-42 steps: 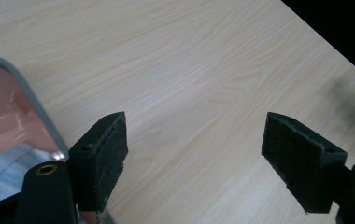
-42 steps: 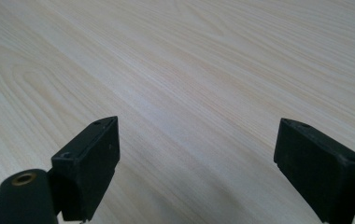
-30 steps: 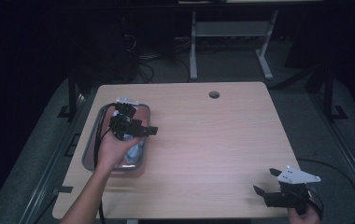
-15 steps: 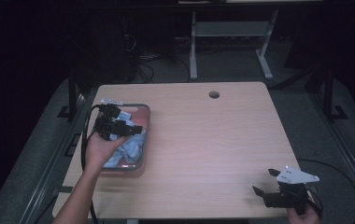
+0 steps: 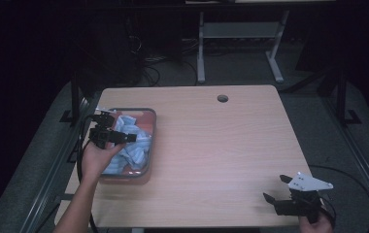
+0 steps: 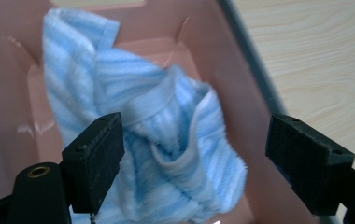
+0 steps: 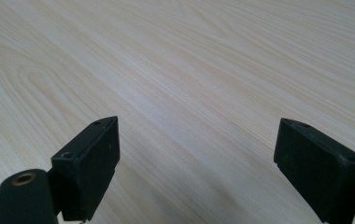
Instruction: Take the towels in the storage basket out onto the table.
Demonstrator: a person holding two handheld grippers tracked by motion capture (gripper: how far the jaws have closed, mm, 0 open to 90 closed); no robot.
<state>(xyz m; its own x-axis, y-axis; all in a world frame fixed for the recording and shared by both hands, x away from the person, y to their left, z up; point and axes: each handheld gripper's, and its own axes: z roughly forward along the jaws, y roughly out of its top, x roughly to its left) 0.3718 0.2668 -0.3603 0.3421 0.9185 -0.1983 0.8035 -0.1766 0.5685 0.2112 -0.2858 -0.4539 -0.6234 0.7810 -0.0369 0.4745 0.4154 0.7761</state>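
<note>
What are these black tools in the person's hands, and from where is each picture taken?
They are hand-held grippers with two jaws each. The high view looks down on a wooden table. The left gripper hovers over a pink tub holding a crumpled blue striped towel; its jaws have just been opening, and the towel lies below them, not gripped. The right gripper waits open near the table's front corner, holding nothing. The two close pictures come from cameras riding on each gripper.

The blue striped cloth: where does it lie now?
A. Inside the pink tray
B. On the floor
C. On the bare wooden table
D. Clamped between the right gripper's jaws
A: the blue striped cloth lies crumpled inside the pink tray, whose walls rise around it.
</note>
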